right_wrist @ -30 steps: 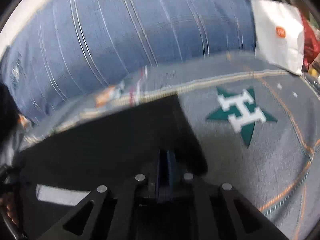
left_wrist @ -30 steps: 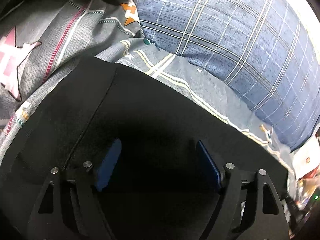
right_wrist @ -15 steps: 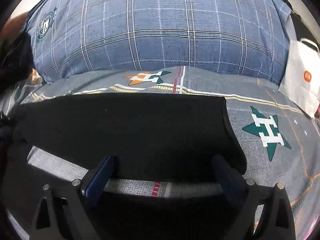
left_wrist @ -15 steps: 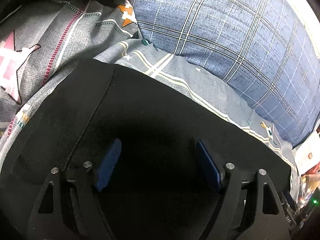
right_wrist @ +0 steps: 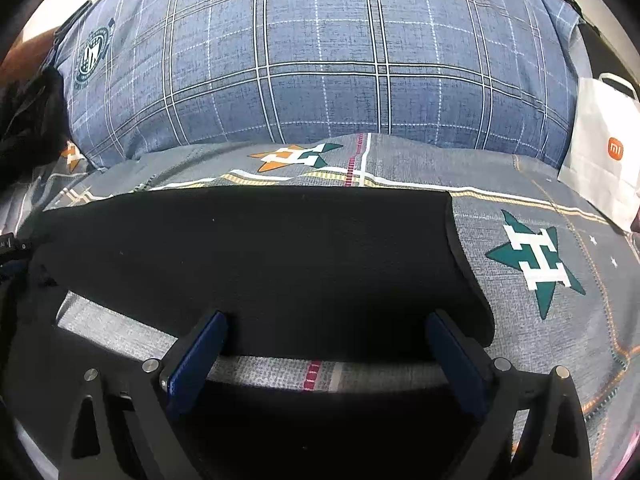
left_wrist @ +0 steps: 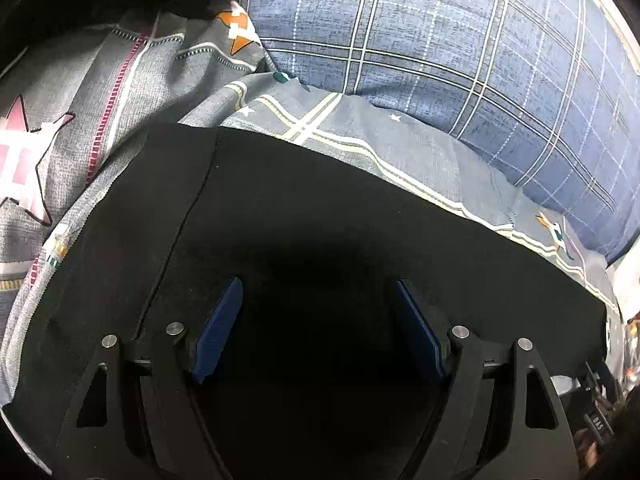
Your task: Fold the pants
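Between the wide-spread jaws of the right gripper [right_wrist: 326, 354] lies the near edge of the black pants [right_wrist: 256, 264], with a strip of grey bedsheet [right_wrist: 560, 320] showing just nearer than that edge. These jaws have just been opening, and the blue pads stand clear of the cloth on either side, so nothing is held. The left gripper [left_wrist: 318, 330] hangs over the pants' left part, its jaws also spread and released, the dark cloth filling the gap under them; whether the pad tips rest on the fabric I cannot tell.

The pants lie on the bed as a broad, flat, dark band running left to right, their right end rounded over near a green star print. Beyond their far edge sits a blue plaid pillow [right_wrist: 320, 60], and far to the right a white paper bag [right_wrist: 600, 152].

The fold looks laid down, with another fold or some smoothing probably left. The main risk, as I judge it, is a snag: open pads so close to loose cloth could drag the near edge when the hands lift away and spoil the fold. A later pinch could also catch the bedsheet with the pants, since the black fabric hides its own layers and edges.
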`<state>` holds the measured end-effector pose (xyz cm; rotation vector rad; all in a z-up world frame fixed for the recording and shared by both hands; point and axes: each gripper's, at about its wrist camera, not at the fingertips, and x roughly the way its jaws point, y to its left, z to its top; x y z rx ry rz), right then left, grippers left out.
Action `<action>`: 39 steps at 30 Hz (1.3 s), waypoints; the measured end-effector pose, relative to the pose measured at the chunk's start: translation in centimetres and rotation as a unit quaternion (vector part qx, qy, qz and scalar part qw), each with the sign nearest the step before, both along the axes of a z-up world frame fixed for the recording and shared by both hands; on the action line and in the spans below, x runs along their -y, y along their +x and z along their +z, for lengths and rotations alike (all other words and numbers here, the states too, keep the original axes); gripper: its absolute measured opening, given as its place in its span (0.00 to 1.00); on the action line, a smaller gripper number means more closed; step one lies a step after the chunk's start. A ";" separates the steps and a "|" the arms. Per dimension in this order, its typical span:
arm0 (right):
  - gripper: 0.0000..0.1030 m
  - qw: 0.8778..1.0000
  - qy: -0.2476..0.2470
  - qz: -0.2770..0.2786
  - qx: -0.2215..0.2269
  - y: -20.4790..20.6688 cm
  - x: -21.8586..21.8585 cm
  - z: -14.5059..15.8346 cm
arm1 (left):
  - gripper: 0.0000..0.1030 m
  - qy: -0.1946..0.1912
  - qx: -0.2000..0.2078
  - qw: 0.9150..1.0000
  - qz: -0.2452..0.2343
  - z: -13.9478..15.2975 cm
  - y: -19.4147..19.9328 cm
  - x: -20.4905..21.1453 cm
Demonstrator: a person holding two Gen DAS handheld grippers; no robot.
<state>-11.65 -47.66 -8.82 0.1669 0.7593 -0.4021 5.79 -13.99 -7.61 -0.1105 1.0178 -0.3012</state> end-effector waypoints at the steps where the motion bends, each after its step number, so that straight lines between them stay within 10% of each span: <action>1: 0.96 1.000 -0.001 0.001 0.000 0.0 0.0 0.0 | 0.75 -0.024 0.004 1.000 0.001 0.2 -0.2 -0.4; 14: 0.96 1.000 -0.008 0.001 0.006 -0.2 0.0 -0.2 | 0.75 0.009 0.182 0.983 -0.026 5.5 -3.4 0.8; 39: 0.96 1.000 -0.011 0.000 0.011 -0.3 0.1 -0.3 | 0.75 -0.033 0.127 0.991 -0.028 4.4 -3.0 0.5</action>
